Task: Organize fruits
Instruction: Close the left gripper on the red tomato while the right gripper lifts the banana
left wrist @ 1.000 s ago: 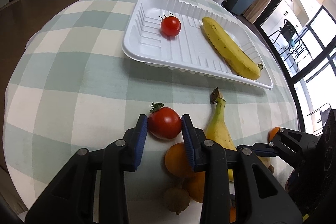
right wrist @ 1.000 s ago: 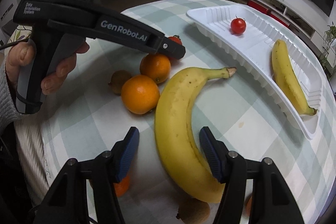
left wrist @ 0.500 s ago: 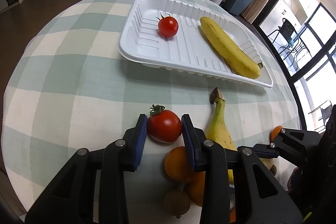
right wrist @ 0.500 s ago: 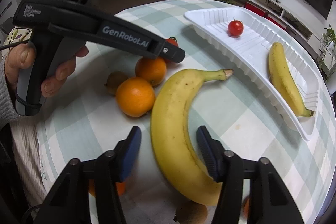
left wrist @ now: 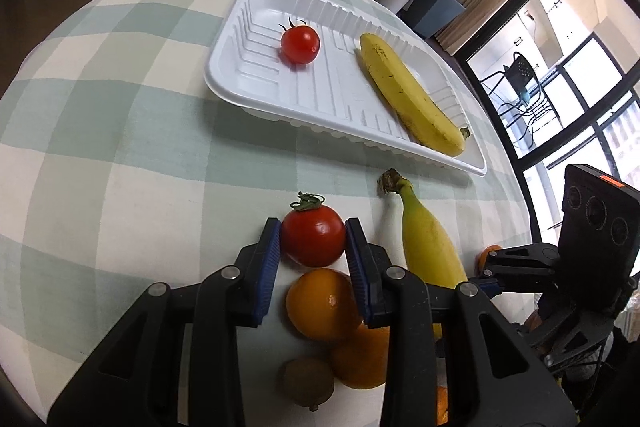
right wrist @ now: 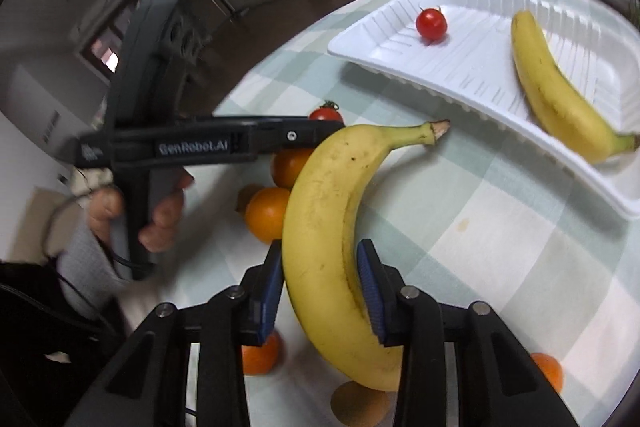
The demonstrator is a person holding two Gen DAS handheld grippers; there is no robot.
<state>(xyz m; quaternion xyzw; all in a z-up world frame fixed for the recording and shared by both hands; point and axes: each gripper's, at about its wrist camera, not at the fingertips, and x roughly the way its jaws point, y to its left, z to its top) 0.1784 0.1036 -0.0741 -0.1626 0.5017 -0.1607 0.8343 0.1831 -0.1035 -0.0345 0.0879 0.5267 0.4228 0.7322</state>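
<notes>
Looking at the table (left wrist: 120,155) now, both grabs just landed. A second ago the right gripper (right wrist: 322,283) straddled the loose banana (right wrist: 324,227) with jaws wide apart; now they're clamped on it and it looks lifted. The left gripper (left wrist: 312,247) has pinched its tomato (left wrist: 314,241) too. White tray (left wrist: 224,75) already holds one of each, so I'd guess both head there next.

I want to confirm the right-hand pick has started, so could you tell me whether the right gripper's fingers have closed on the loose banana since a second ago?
Yes. The right gripper has closed inward; both pads now touch the loose banana, no tablecloth between.
</notes>
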